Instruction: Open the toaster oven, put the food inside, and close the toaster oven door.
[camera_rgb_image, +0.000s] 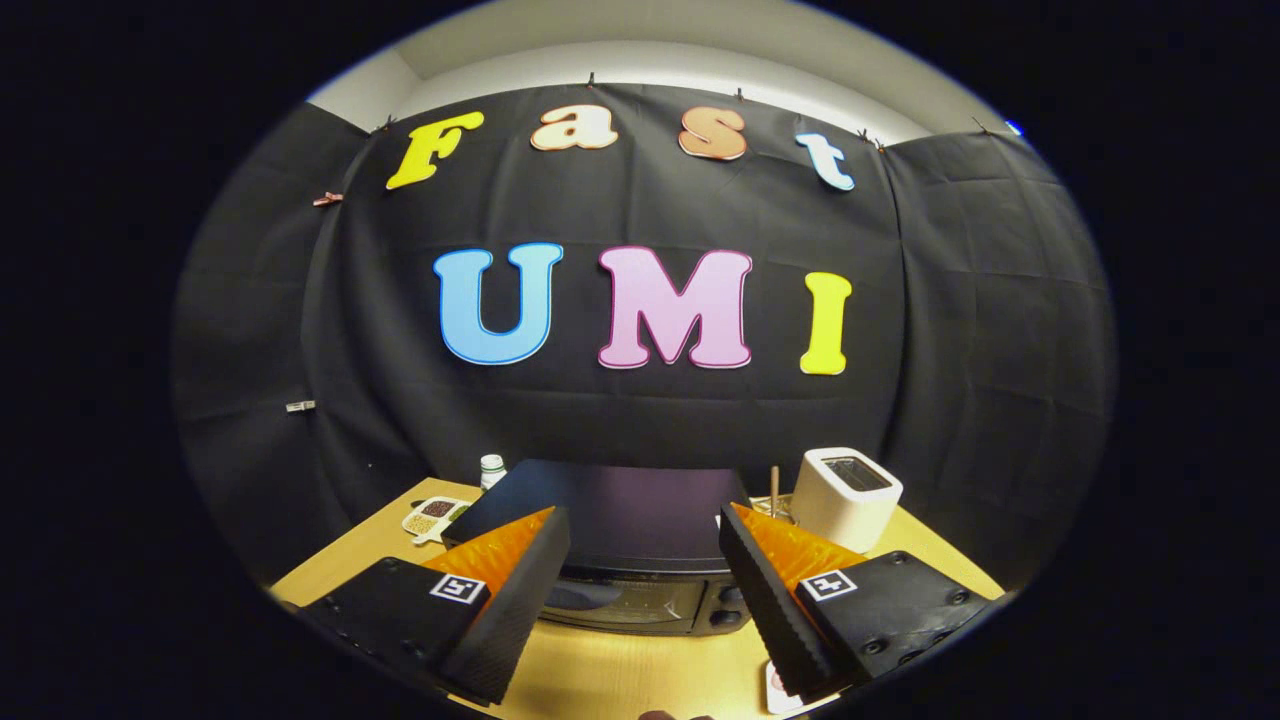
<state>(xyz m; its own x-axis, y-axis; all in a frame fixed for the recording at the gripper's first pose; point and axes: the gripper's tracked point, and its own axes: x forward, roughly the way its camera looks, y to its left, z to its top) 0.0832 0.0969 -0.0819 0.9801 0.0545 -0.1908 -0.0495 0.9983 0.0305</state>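
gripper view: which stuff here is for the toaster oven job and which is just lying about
For the job:
- black boxy toaster oven, door shut, just ahead of the fingers
- tool, open, holding nothing

Lying about:
- white slot toaster
- divided snack tray
- small white bottle with green band
- wooden stick

Black toaster oven (625, 560), door shut, upright on wooden table (620, 680).

Your gripper (645, 525) has two wedge-shaped fingers with ribbed inner faces, standing apart; each sits on a block bearing screws and a square black-and-white marker tag.
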